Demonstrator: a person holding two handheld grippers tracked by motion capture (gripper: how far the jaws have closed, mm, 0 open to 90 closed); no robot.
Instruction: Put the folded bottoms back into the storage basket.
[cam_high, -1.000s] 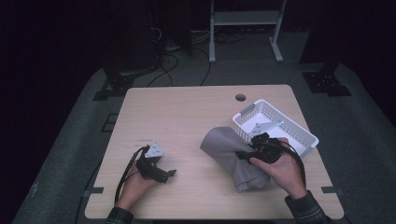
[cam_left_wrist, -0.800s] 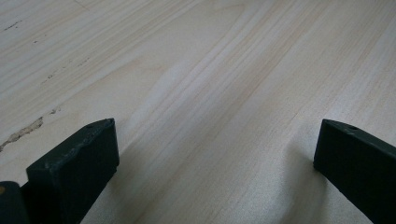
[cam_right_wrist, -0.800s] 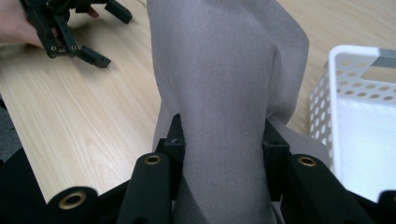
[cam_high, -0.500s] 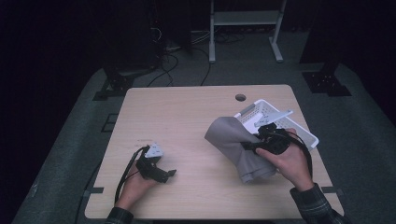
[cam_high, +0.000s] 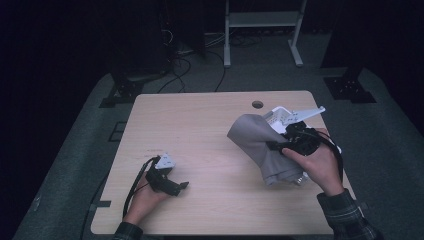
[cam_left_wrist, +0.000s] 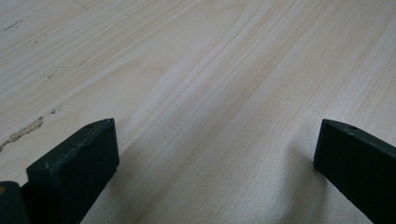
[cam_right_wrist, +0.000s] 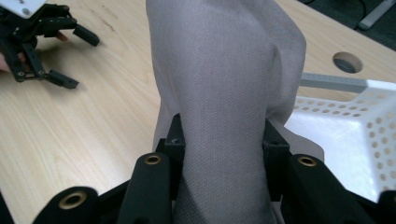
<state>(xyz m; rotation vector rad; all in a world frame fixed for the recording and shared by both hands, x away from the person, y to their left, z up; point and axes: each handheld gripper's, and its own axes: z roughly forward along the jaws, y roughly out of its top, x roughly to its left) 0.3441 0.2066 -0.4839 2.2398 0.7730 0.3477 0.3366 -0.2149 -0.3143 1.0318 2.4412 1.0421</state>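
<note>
Gripping grey cloth (cam_right_wrist: 224, 93) | right gripper (cam_right_wrist: 223, 140) | basket (cam_right_wrist: 345, 135) beside

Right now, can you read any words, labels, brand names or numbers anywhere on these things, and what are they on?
There are none to read.
Grey woven cloth: plain, no label in sight.
White perforated plastic basket: no print.
Pale wooden table: only grain and scuffs.
Black left gripper and black right gripper: no markings legible.
</note>
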